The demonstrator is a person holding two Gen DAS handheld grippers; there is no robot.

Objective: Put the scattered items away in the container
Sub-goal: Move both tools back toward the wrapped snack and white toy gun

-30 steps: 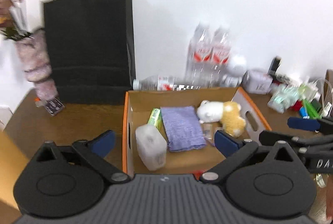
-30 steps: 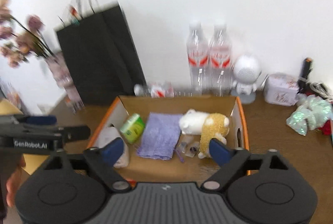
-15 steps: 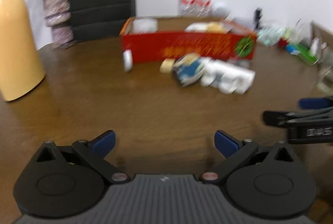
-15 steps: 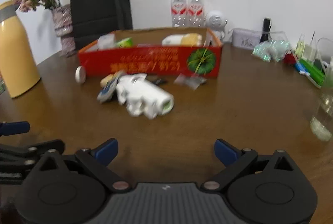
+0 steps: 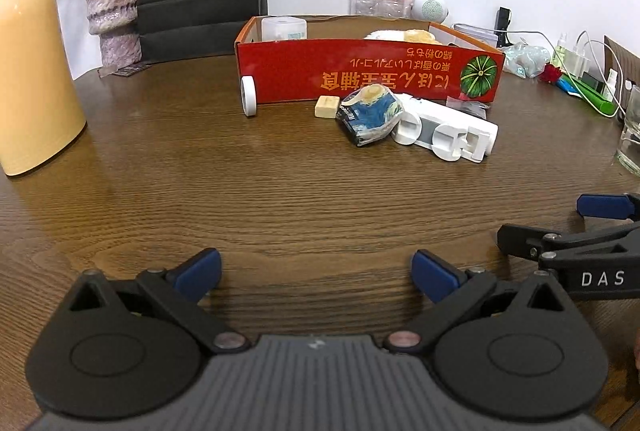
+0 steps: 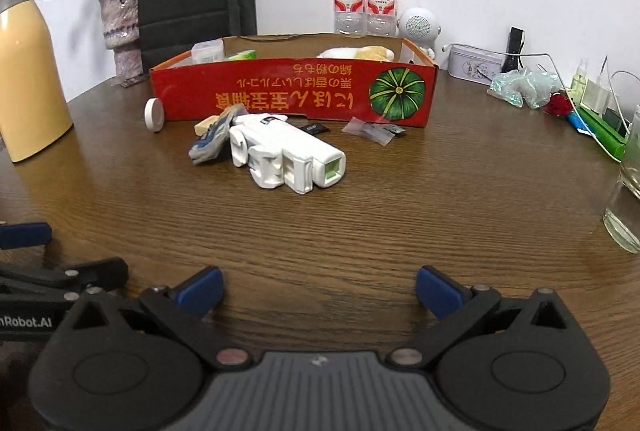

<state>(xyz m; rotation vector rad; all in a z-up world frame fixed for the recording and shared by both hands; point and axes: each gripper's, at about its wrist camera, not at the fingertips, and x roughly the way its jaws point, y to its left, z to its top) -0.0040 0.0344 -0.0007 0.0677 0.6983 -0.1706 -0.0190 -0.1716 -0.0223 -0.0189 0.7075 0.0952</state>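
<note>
Your left tool (image 5: 316, 273) hangs low over the bare wood of the bench (image 5: 280, 191), its blue pads wide apart with nothing between them. Your right tool (image 6: 319, 287) sits the same way just beside it; its jaws have just been opening and now stand wide apart, also empty.

The red box (image 6: 294, 93) stands well ahead of both tools, with a plush toy (image 6: 358, 53) and a white tub (image 6: 207, 51) already inside. The scattered items lie on the bench in front of its near wall: a white round disc (image 6: 154, 114) leaning at the left corner, a small beige block (image 5: 327, 107), a blue printed pouch (image 5: 370, 115), a white plastic device (image 6: 286, 157) touching the pouch, and some small clear packets (image 6: 374, 131) further right.
</note>
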